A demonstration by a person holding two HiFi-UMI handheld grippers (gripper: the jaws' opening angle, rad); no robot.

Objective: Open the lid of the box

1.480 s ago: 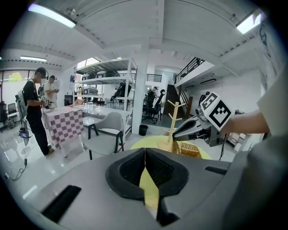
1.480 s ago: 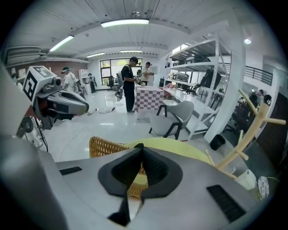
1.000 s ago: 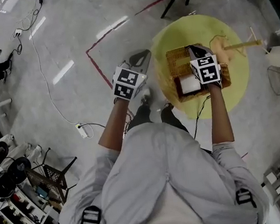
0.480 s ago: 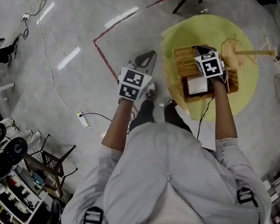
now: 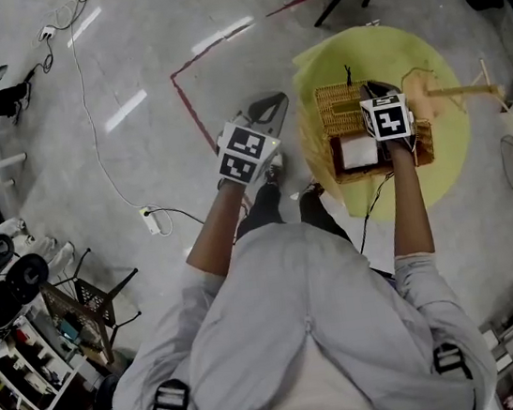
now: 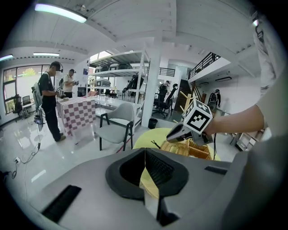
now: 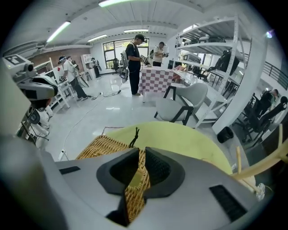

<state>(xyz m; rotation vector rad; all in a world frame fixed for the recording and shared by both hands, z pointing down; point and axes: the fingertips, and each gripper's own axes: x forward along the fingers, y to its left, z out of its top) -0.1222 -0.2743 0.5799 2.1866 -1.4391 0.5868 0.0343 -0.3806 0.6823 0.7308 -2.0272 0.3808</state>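
While the right claw [image 7: 138,155] pinches the woven wicker lid [image 7: 101,146] by its edge, likely to swing it up | rectangular wicker box [image 5: 423,143] sits on round yellow tabletop [image 5: 446,173] | left claw [image 6: 145,155] closed, empty, parked aside.

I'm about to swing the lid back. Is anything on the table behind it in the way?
Nothing visible is in the way. The right gripper holds the lid, and the table beyond it is bare. The wooden stick lies off to the right, clear of the swing.
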